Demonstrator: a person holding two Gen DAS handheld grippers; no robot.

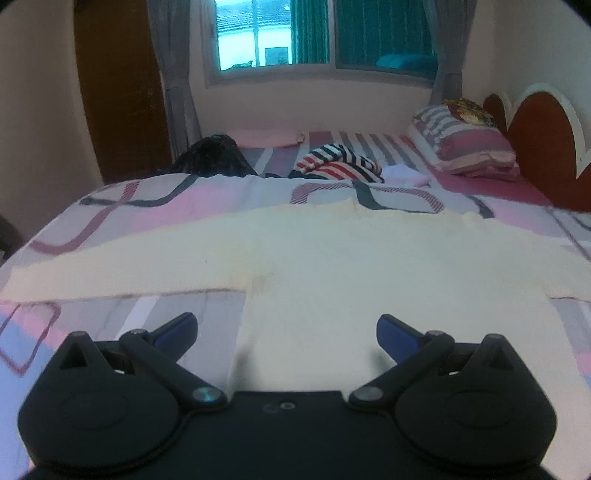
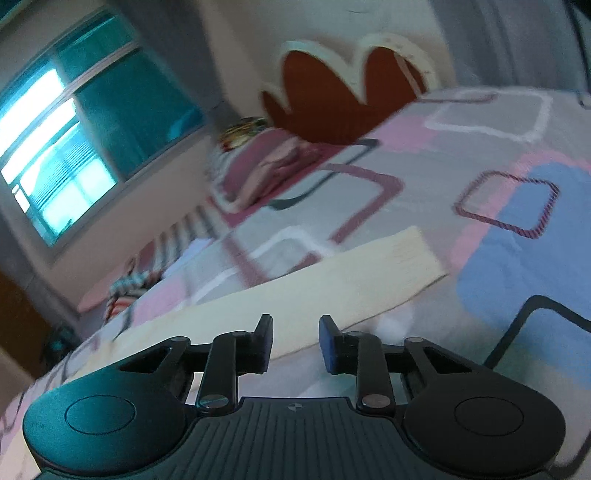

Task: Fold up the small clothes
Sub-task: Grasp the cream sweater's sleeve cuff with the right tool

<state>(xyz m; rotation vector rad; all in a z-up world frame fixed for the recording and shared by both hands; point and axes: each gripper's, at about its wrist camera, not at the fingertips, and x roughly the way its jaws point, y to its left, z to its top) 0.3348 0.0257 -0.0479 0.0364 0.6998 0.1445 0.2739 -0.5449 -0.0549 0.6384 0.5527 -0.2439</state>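
Observation:
A cream long-sleeved garment [image 1: 332, 258] lies spread flat on the patterned bedcover [image 1: 166, 206], with its sleeves stretched out to the left and right. My left gripper [image 1: 286, 326] hovers low over the garment's body near its left side edge. Its jaws are wide open with nothing between them. The right wrist view is blurred and tilted; in it one cream sleeve [image 2: 332, 277] runs diagonally up to its cuff [image 2: 417, 254]. My right gripper [image 2: 295, 326] is just short of that sleeve's near edge, its blue pads a narrow gap apart and not pressing on cloth.
A pile of striped clothes [image 1: 340, 164] and a dark garment [image 1: 214, 157] lie further back on the bed. Stacked pillows [image 1: 465, 140] rest against the red headboard [image 1: 539, 136] at the right. A window [image 1: 314, 33] and a wooden wardrobe [image 1: 118, 85] stand behind.

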